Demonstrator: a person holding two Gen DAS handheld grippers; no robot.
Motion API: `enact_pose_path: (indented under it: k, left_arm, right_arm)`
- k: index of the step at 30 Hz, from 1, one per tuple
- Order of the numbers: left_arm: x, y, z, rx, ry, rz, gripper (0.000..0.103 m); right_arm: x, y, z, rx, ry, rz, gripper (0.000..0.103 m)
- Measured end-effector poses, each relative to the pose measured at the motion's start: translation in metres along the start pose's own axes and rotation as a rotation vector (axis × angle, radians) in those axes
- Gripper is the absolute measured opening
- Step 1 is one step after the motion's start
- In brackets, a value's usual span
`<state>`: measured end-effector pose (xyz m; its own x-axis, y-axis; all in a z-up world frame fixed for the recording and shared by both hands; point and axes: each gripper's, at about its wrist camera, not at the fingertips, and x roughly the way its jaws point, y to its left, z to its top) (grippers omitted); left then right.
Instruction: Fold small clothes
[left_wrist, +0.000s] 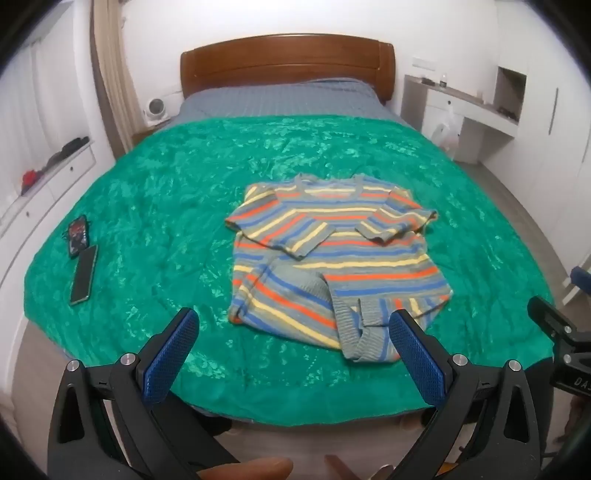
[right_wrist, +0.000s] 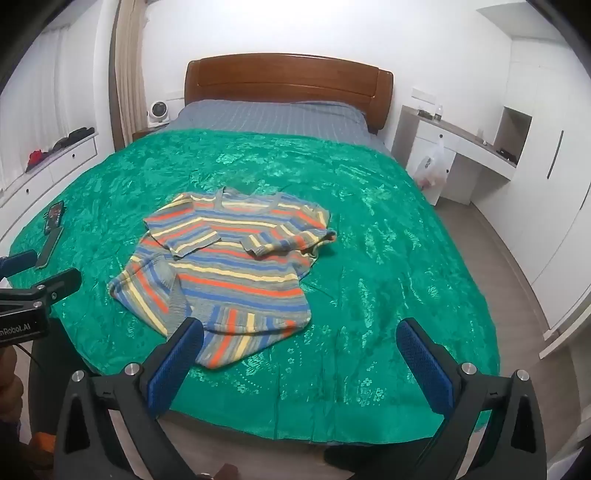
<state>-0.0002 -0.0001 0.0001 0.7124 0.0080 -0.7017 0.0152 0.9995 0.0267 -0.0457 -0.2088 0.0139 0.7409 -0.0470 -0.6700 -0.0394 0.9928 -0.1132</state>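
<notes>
Sweater (left_wrist: 332, 258) lies mid-bed (left_wrist: 147, 184), sleeves folded in, hem partly turned up; body fold left. Both my jaws, left (left_wrist: 291, 347) and right (right_wrist: 299, 354), spread, hold nothing.

2 phones (left_wrist: 82, 254) lie on the green bedspread (left_wrist: 184, 184), a small fan (left_wrist: 155, 107) beside the wooden headboard (left_wrist: 288, 59).

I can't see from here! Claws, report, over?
Left claw, right claw open, empty. Striped sweater on green blanket, sleeves in. Nothing blocking.
</notes>
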Motion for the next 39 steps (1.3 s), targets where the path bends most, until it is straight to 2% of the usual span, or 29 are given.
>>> enact_pose_path:
  k: [3, 5, 10, 16, 21, 30, 39]
  left_arm:
    - [-0.001, -0.002, -0.001, 0.003, -0.012, 0.024, 0.103]
    - [-0.013, -0.006, -0.007, 0.018, -0.054, 0.031, 0.103]
    - [-0.012, -0.010, 0.000, 0.046, 0.017, 0.051, 0.103]
    - [-0.004, -0.010, 0.002, 0.058, 0.040, 0.088, 0.103]
    - [0.007, -0.013, 0.002, 0.051, 0.065, 0.077, 0.103]
    - [0.012, -0.024, 0.000, 0.087, 0.061, 0.099, 0.103]
    - [0.013, -0.027, -0.002, 0.101, 0.070, 0.088, 0.103]
  right_arm:
    - [-0.011, 0.005, 0.003, -0.025, -0.036, -0.009, 0.103]
    - [-0.015, 0.008, 0.002, -0.038, -0.048, -0.015, 0.103]
    - [-0.015, 0.013, 0.000, -0.001, -0.025, 0.009, 0.103]
    - [-0.006, 0.012, 0.005, 0.010, -0.005, -0.002, 0.103]
    - [-0.005, 0.013, 0.007, -0.007, 0.006, -0.024, 0.103]
    - [0.005, 0.014, 0.005, -0.006, 0.029, -0.052, 0.103]
    - [0.010, 0.022, 0.002, -0.034, 0.044, -0.075, 0.103]
